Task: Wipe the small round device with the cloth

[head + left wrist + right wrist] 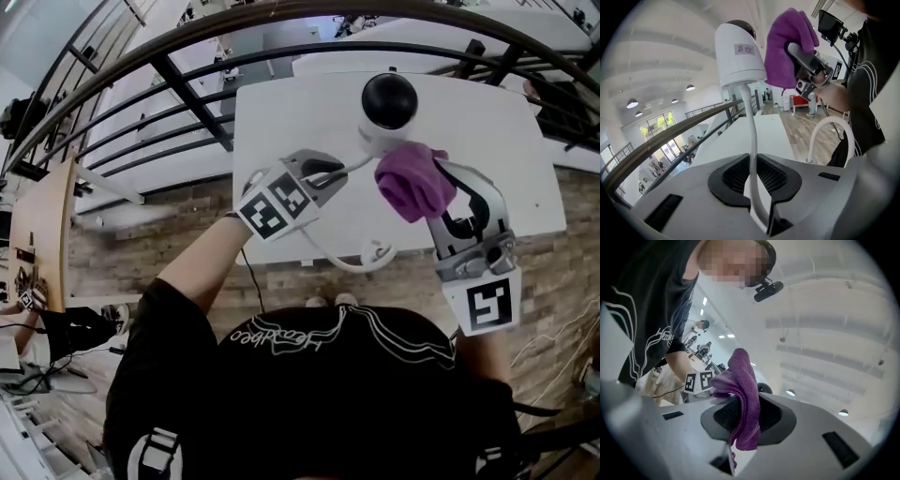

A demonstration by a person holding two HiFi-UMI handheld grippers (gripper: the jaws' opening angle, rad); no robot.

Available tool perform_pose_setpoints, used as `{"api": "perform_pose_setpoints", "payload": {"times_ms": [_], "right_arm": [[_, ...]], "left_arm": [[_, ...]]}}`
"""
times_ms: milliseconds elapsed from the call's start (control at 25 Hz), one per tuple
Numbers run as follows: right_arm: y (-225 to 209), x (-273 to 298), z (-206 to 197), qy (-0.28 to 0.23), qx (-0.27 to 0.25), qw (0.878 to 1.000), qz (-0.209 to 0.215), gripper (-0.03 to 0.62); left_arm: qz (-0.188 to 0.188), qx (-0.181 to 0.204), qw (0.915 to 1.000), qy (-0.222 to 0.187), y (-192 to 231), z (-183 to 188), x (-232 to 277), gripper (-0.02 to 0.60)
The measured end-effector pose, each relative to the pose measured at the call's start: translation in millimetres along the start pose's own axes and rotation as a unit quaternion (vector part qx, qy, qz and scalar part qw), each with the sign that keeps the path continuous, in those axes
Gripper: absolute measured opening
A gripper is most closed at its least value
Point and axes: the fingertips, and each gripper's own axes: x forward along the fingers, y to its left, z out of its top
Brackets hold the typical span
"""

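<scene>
The small round device, a white body with a black dome, is at the far middle of the white table. Its white cable runs back into my left gripper, which is shut on it. In the left gripper view the device stands high on that cable, label side facing me. My right gripper is shut on a bunched purple cloth, which hangs just right of the device, close beside it. In the right gripper view the cloth fills the jaws and the dome peeks out behind.
The cable's slack loops to a white plug at the table's near edge. A dark curved railing runs behind and to the left of the table. Brick-patterned floor lies below, and more white tables stand beyond.
</scene>
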Motion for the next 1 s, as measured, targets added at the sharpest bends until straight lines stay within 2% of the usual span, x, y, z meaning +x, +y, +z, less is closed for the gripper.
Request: {"api": "perform_pose_setpoints", "payload": {"times_ms": [120,400,1000], "right_arm": [[-2.9,6.1,11.0,0.002,-0.042,0.999,-0.002,0.067],[0.2,25.1,7.3,0.019,-0.078,0.996,0.022,0.067],[13.8,32.8,-23.8,0.009,-0.007,0.997,0.081,0.066]], "left_arm": [[-0.002,-0.003,1.0000,-0.004,-0.7,2.6,1.4,0.055],[-0.003,-0.021,0.9997,-0.010,4.3,6.6,0.8,0.055],[0.020,-0.042,0.9989,-0.007,4.8,7.0,4.8,0.060]]}}
